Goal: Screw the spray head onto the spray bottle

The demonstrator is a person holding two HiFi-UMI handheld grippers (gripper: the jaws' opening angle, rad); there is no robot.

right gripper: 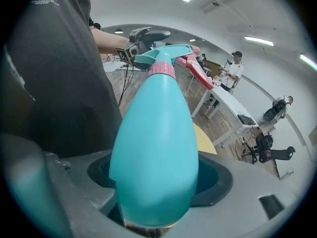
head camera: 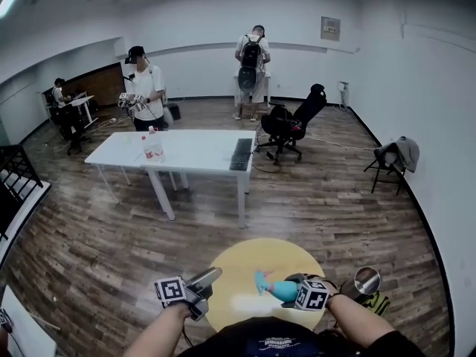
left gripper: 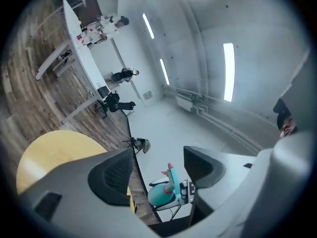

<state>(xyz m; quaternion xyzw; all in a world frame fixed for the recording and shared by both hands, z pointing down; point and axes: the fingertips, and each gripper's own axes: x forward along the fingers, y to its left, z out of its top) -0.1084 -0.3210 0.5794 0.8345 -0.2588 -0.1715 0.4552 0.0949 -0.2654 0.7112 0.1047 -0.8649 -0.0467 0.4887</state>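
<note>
A teal spray bottle (right gripper: 156, 148) fills the right gripper view, lying between the jaws of my right gripper (right gripper: 158, 185), which is shut on its body. The spray head (right gripper: 166, 53), teal with a pink collar and pink trigger, sits on the bottle's neck. In the head view the bottle (head camera: 281, 290) is held over the yellow round table (head camera: 238, 262), nozzle end pointing left. My left gripper (head camera: 207, 277) is to the bottle's left, apart from it. Its jaws stand open with nothing between them (left gripper: 158, 163). The bottle (left gripper: 159, 193) shows beyond them.
A long white table (head camera: 201, 146) with bottles and a keyboard stands across the wooden floor. A black office chair (head camera: 291, 125) and a folding chair with a jacket (head camera: 394, 158) are to the right. Three people stand or sit at the back. A shiny round stool (head camera: 367, 280) is beside my right arm.
</note>
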